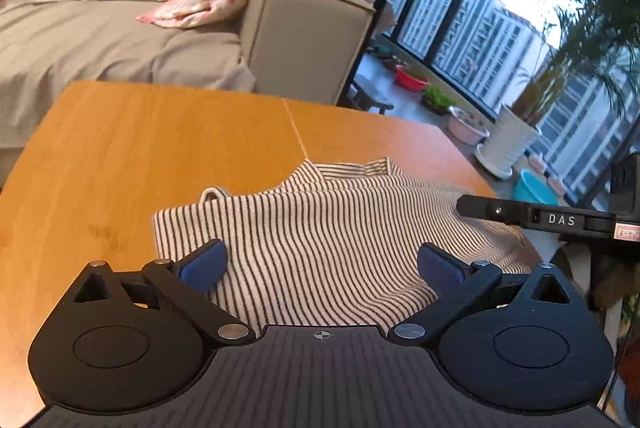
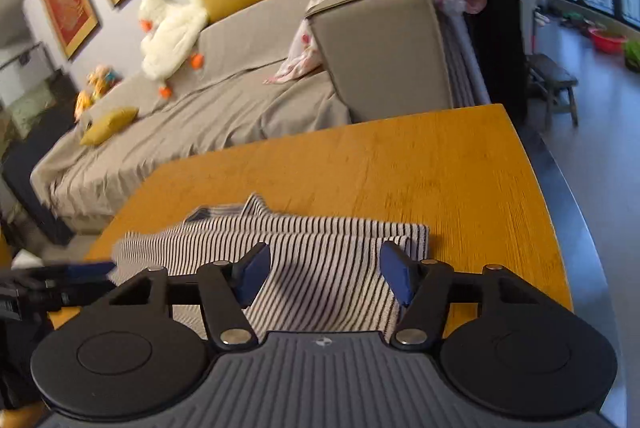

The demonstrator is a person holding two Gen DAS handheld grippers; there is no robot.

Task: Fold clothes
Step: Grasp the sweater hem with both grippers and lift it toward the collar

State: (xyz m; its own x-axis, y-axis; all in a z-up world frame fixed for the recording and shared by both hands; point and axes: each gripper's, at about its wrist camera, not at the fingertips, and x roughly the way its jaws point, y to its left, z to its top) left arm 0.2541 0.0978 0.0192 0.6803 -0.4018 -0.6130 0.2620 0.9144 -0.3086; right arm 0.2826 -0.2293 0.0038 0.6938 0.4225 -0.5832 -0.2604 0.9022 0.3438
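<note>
Claws (image 1: 320, 264) (image 2: 324, 276) both wide apart over striped top (image 1: 320, 228).

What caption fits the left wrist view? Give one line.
Open left gripper above striped garment on wooden table.

My left gripper (image 1: 320, 266): matt black plastic, ribbed blue pads, bright metal pivot pins. Striped top (image 1: 320, 228) is soft ribbed knit cloth. Table (image 1: 160, 147) is smooth orange wood with a light sheen. At 11 o'clock, sofa (image 1: 120, 27) in matt taupe cloth.
</note>
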